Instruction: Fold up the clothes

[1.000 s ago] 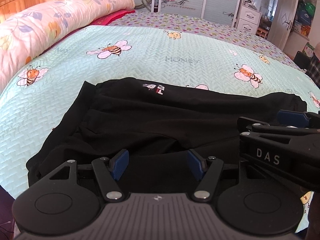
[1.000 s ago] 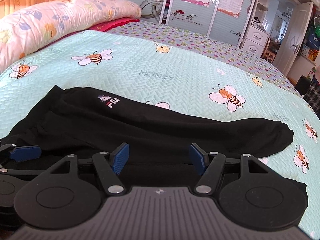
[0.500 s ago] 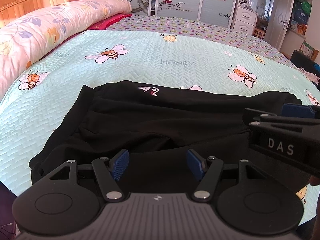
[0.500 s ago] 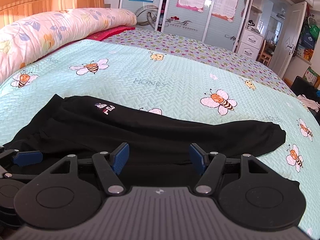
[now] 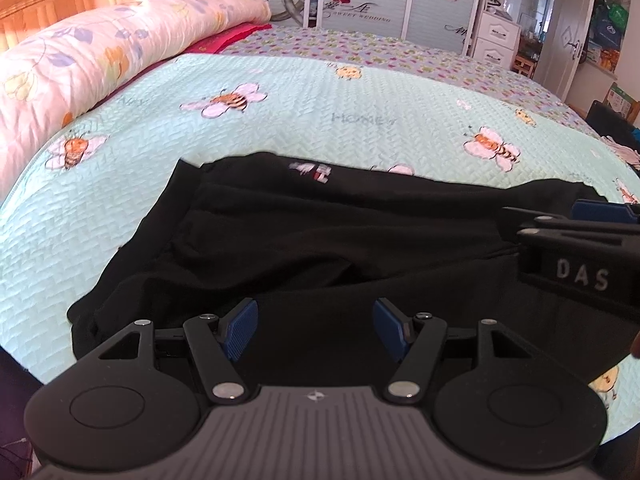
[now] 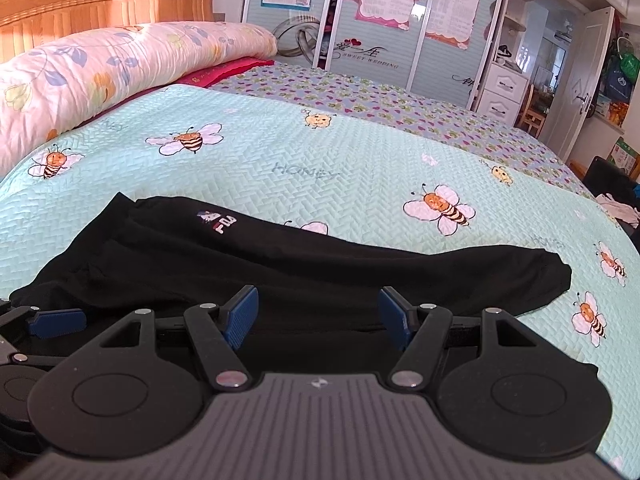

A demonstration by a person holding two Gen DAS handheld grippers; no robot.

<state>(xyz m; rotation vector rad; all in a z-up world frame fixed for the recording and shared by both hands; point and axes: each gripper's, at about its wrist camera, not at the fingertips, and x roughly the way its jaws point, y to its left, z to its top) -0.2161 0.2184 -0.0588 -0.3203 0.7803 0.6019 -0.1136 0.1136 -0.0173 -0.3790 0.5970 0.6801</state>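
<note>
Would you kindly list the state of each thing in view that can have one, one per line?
Black trousers: lying flat on the bed, folded lengthwise, logo up, not held.
Left gripper: jaws open, nothing between them, over the trousers' near edge.
Right gripper: jaws open, holding nothing.
Bedspread: spread smooth over the bed.
Quilt: rolled up along the headboard.
Door: standing open.

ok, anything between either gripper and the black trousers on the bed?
Nothing visible. The left gripper and right gripper both hang open right over the black trousers, with only bare bedspread around the garment.
</note>
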